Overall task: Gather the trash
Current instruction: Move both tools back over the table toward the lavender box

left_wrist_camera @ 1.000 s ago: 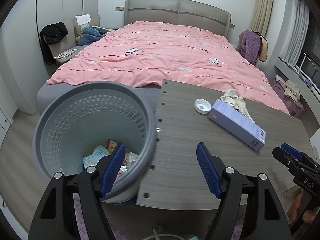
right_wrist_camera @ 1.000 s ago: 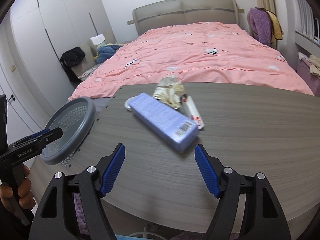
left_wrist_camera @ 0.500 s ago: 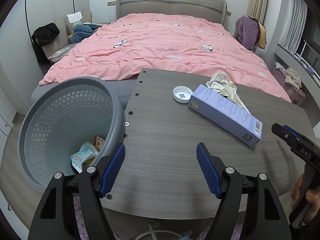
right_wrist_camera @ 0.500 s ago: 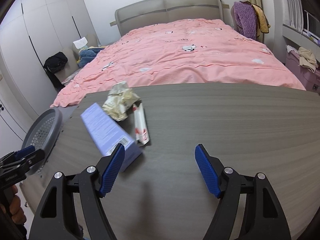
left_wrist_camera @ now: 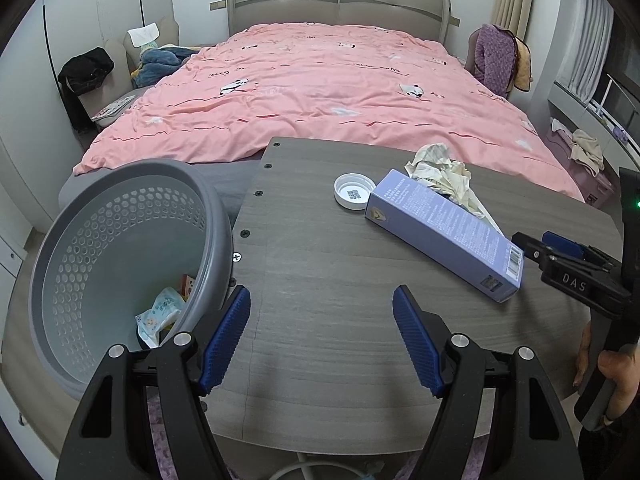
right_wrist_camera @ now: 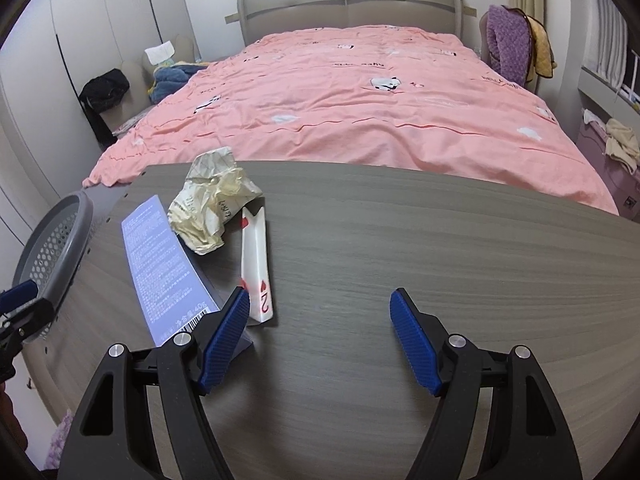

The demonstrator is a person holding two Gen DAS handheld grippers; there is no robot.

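1. The bin (left_wrist_camera: pixel 120 264) stands off the left edge of the bench (left_wrist_camera: pixel 320 344), its rim touching or nearly touching that edge. A wrapper (left_wrist_camera: pixel 158 312) and other scraps lie at its bottom, so some trash is already in.

2. The left claw (left_wrist_camera: pixel 322 330) hovers over the near left part of the bench, jaws wide apart, holding nothing and touching nothing. Its left pad sits just beside the bin's rim.

3. The cap (left_wrist_camera: pixel 352 191) lies open side up, ahead of the left claw and a little right, just beside the far end of the box (left_wrist_camera: pixel 444 236).

4. The box lies flat, its long axis running from far left to near right in the left view. The barcode end points toward the right claw (right_wrist_camera: pixel 320 334).

5. Crumpled paper (right_wrist_camera: pixel 208 204) sits beyond the box, touching or just beside it. A narrow white packet (right_wrist_camera: pixel 256 264) with red marks lies right of the box, its long axis roughly along the right claw's line of sight.

6. The right claw is also spread wide and empty. Its left pad overlaps the box's near end and sits near the packet's end in the picture; contact cannot be told.

7. I judge the right claw nearer the box and packet; a small shift left would straddle either.
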